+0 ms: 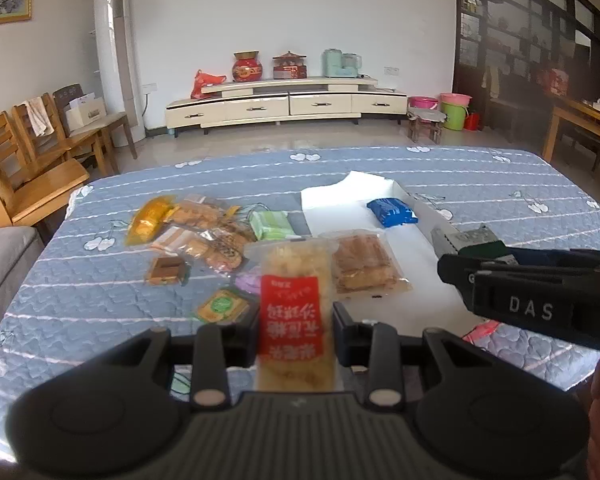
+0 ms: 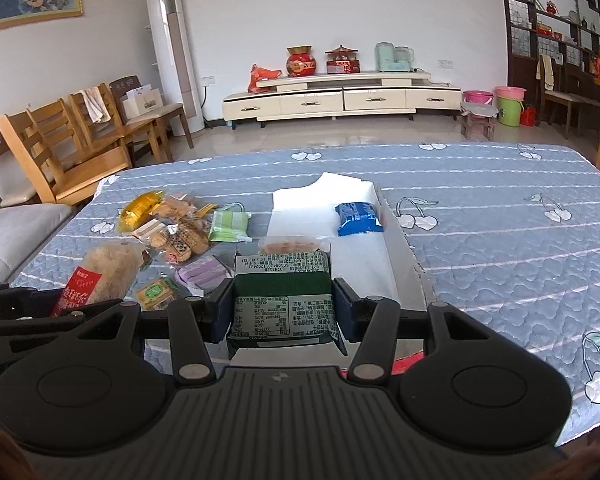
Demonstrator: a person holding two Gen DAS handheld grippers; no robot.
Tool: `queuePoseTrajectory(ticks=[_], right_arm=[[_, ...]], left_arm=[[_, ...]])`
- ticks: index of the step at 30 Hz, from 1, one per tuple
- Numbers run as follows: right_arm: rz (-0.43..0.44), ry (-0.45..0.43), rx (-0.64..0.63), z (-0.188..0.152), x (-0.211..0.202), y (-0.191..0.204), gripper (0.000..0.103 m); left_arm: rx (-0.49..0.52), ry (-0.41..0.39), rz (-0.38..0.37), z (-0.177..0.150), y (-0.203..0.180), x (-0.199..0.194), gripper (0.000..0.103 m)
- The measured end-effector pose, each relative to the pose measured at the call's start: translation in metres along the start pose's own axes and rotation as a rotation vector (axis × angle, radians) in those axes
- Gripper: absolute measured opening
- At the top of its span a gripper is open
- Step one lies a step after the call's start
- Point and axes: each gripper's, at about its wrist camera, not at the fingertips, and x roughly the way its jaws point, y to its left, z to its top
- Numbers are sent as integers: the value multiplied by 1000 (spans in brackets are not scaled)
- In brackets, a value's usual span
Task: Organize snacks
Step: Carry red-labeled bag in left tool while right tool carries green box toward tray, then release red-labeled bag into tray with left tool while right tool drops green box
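Your left tongs (image 1: 294, 322) pinched a clear snack pack with a red label (image 1: 291, 300), fingers pressed tight on its sides, pack held up off the bench (image 1: 500, 184). Your right tongs (image 2: 283, 312) clamped a dark green snack pack (image 2: 282, 284), printed back side facing up, also lifted. In the left wrist view the right tongs came in from the right edge, green pack at the tip, over the near right part of the white box (image 1: 352, 216).

The white box lay open on the blue quilted cover with cherry print. Inside it: a blue packet (image 1: 392, 211) toward the far right, a clear pack of brown pastry (image 1: 364, 264) nearer you. Left of the box, a loose heap of snacks on the cover: yellow-gold packet (image 1: 148, 220), clear cookie packs (image 1: 204, 236), a light green packet (image 1: 270, 224) just beside the box edge, a small brown square pack (image 1: 166, 270), a purple packet (image 2: 202, 274), and a green-and-gold packet (image 1: 222, 304) closest to your left tongs. Something red-pink lay at the near side of the box, mostly hidden, can't tell what.
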Motion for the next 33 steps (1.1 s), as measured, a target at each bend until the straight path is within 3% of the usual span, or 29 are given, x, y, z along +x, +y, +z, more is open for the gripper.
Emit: queuePoseTrajectory(ticks=[17, 33], right_arm=[[-72, 14, 45, 20, 29, -20, 64], [-68, 107, 15, 49, 110, -44, 64]], left_arm=[[67, 21, -69, 12, -40, 42, 34], [105, 74, -153, 24, -78, 92, 34]])
